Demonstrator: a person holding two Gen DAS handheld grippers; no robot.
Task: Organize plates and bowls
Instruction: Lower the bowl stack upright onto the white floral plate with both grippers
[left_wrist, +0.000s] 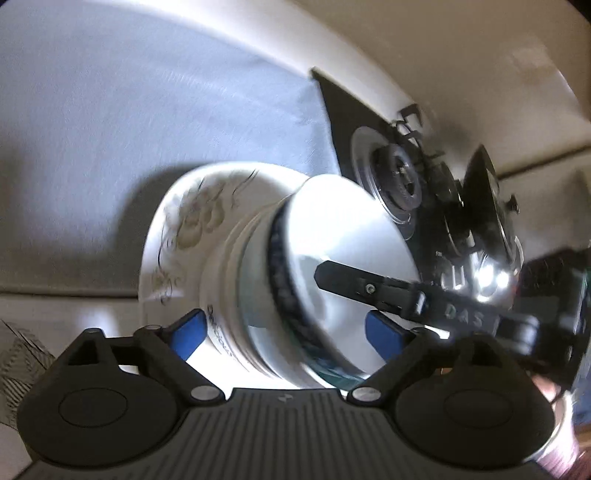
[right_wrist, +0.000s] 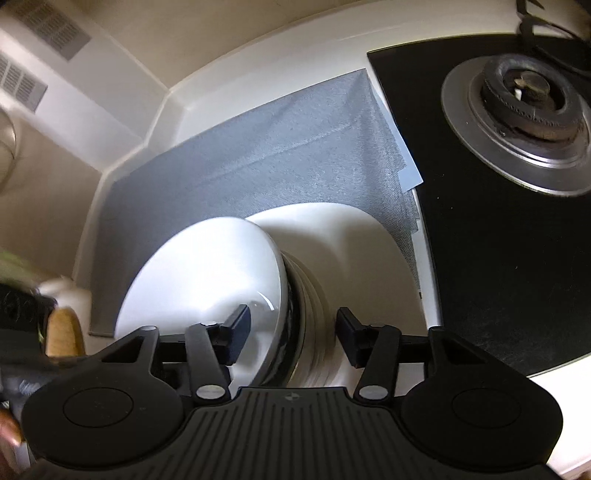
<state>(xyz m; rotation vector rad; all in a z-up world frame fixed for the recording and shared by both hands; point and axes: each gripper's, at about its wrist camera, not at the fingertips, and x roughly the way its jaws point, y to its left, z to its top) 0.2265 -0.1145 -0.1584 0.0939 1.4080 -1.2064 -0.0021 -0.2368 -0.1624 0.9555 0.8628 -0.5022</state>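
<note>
Stacking mostly done: stack of plates and bowls (right_wrist: 258, 280) on grey mat (right_wrist: 258, 147), left of stove burner (right_wrist: 517, 107). Top bowl (right_wrist: 207, 277) tipped left, not seated; stack axis leaning. Left gripper (left_wrist: 284, 332) wide open, straddling stack, no contact. Right gripper (right_wrist: 291, 328) half open around rims, grip unclear.

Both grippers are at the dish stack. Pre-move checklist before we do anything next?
1. Left gripper open, pads either side of the stack: ok.
2. Right gripper astride the top bowl rim, one finger inside; firm grip: cannot tell.
3. Stack sits on the grey mat: ok.
4. Stack apart from the burner: ok.
5. Stack level and aligned: cannot tell, view blurred.
</note>
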